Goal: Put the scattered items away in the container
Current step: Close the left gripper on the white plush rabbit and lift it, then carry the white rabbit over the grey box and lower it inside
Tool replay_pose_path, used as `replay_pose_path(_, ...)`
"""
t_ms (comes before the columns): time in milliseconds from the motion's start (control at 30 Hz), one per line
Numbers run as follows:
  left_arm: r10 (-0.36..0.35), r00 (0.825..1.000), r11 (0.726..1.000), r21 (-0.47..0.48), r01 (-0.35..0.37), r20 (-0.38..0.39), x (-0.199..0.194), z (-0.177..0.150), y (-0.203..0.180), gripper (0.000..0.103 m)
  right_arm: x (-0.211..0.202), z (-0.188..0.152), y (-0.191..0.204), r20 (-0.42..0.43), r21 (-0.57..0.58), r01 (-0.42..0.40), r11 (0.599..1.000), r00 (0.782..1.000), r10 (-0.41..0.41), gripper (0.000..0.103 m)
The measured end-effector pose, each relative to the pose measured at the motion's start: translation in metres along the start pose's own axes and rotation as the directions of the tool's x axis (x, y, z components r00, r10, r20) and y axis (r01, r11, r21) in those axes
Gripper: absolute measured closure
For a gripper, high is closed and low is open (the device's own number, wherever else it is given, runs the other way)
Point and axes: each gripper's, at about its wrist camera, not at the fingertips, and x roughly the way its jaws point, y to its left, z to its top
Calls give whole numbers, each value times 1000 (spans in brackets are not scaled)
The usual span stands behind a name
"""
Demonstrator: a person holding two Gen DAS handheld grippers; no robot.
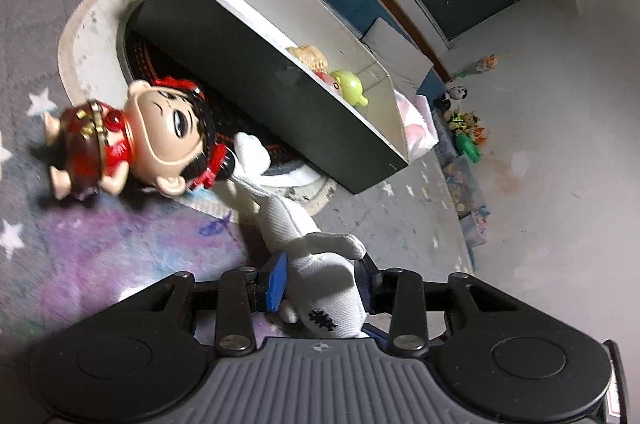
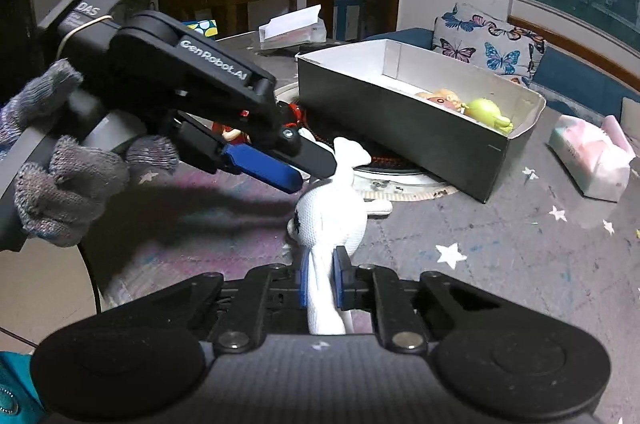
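Observation:
A long white plush toy stretches across the starry mat. My left gripper has its blue pads tight against both sides of the toy's body. In the right wrist view that gripper reaches in from the left, held by a gloved hand. My right gripper is shut on a thin limb of the same toy, beside its stitched face. A doll in red lies on the mat beyond the plush. The black box, white inside, holds a green toy and others.
The box sits on a round rug. A pink and white tissue pack lies right of the box. A butterfly cushion leans behind it. Several small toys are scattered on the floor beyond the mat.

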Motion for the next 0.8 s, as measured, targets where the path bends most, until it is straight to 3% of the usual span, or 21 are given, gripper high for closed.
replay_pose_path(167,15,1000,1000,-18,-15,0,0,1,2,64,-4,10,-10,36,58,-15,998,999,13,61)
replay_pose_path(467,28,1000,999,-17,-29,-12,5,0,1,64,21,16,-14,19,95,-54,994,998,53,61)
replay_pose_path(800,104,994,981,161,-105,17,8,-10,-25,70,22,11,-12,8,112,-55,992,998,54,61)
